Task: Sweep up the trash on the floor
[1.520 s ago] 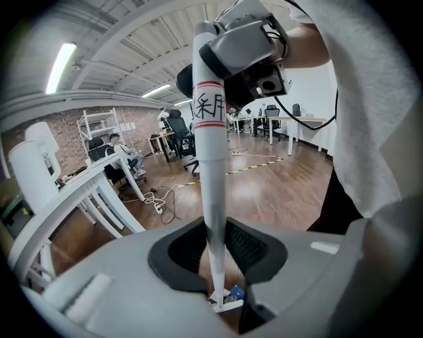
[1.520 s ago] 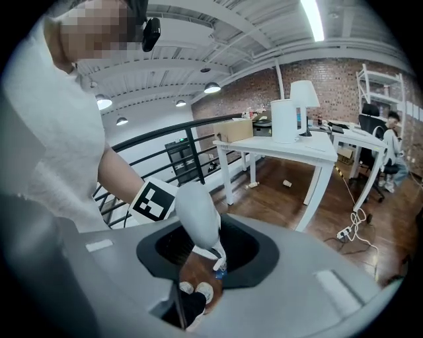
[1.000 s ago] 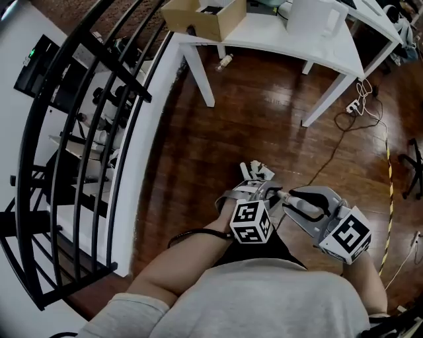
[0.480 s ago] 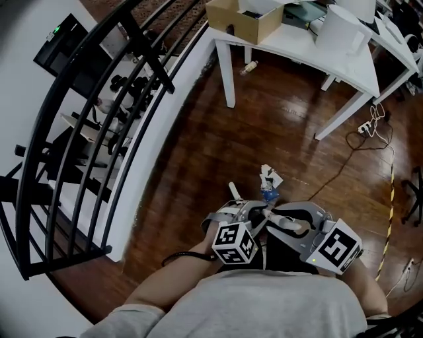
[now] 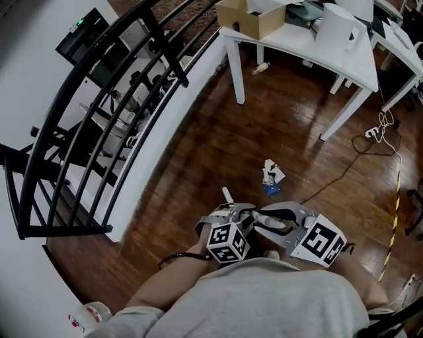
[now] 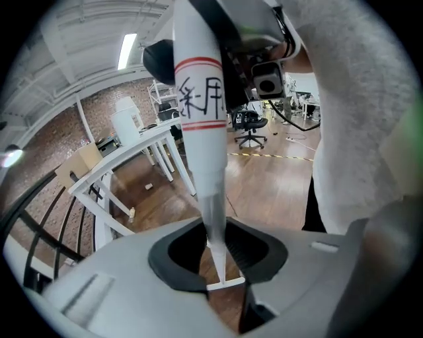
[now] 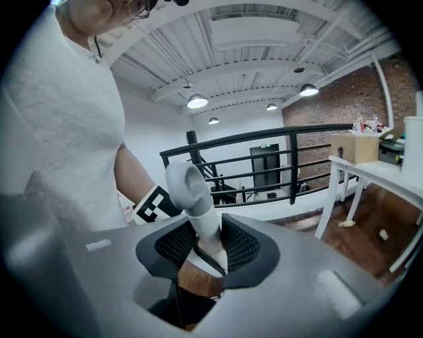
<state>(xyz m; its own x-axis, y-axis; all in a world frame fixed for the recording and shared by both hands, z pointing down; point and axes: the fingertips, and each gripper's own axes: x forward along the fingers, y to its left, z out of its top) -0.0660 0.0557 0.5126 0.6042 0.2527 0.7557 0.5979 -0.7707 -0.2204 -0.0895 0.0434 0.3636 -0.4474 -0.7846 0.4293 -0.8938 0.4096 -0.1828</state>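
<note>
Crumpled white and blue trash (image 5: 271,177) lies on the dark wooden floor. My two grippers are close to my body, a short way back from it. The left gripper (image 5: 231,210) is shut on a white handle (image 6: 198,112) with red bands and black writing; its tip (image 5: 227,195) pokes out toward the floor. The right gripper (image 5: 262,219) is shut on a pale grey handle (image 7: 192,191) with a hanging hole at its end. The two handles cross between the grippers. The lower ends of both tools are hidden below my arms.
A white table (image 5: 297,46) with a cardboard box (image 5: 248,13) stands at the far side, a small bottle (image 5: 262,67) beneath it. A black railing (image 5: 132,86) runs along the left. Cables (image 5: 360,148) and striped floor tape (image 5: 396,198) lie to the right.
The trash, hard against the grippers a second ago, now lies well ahead of them. The grippers sit lower in the view, both still shut on their handles.
</note>
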